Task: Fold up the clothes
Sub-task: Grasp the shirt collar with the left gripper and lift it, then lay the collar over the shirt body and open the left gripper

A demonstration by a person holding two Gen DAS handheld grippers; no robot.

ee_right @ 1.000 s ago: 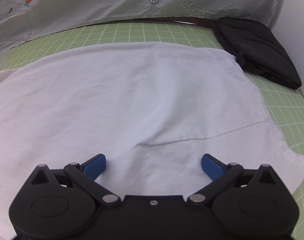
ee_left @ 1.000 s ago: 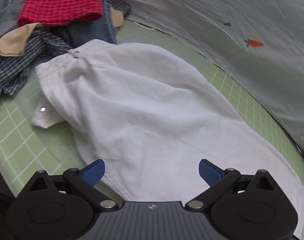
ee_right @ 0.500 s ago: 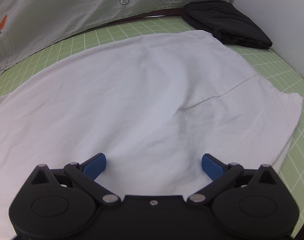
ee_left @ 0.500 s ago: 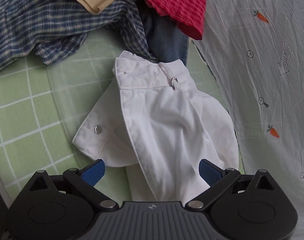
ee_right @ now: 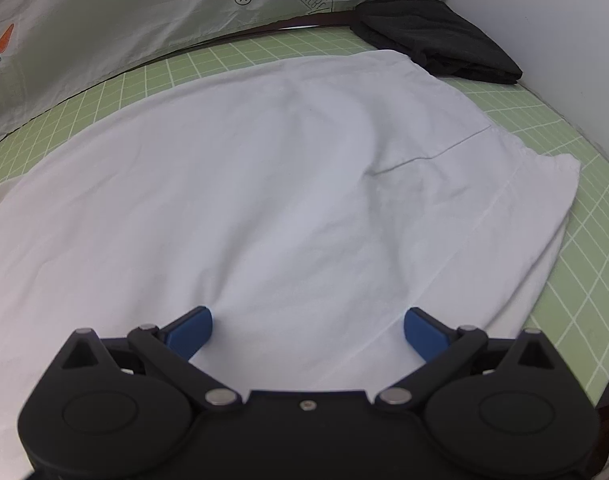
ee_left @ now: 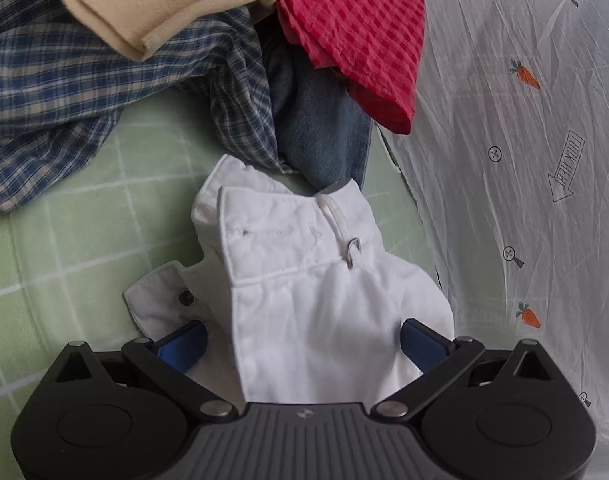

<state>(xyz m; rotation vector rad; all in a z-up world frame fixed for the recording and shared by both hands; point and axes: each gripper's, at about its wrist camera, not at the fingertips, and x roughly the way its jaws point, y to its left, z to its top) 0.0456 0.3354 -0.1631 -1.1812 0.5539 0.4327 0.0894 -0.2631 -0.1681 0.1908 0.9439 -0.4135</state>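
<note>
Lying flat on the green grid mat (ee_right: 564,128), the white garment (ee_right: 288,184) runs lengthwise left to right — waistband (ee_left: 288,232) at the left end, beside the clothes pile (ee_left: 104,60). Left gripper (ee_left: 302,344) and right gripper (ee_right: 308,332) both gape wide over the cloth — gripping nothing.

White garment (ee_left: 304,280) — smooth matt woven cloth; red cloth (ee_left: 356,28) — puckered, rough.
</note>
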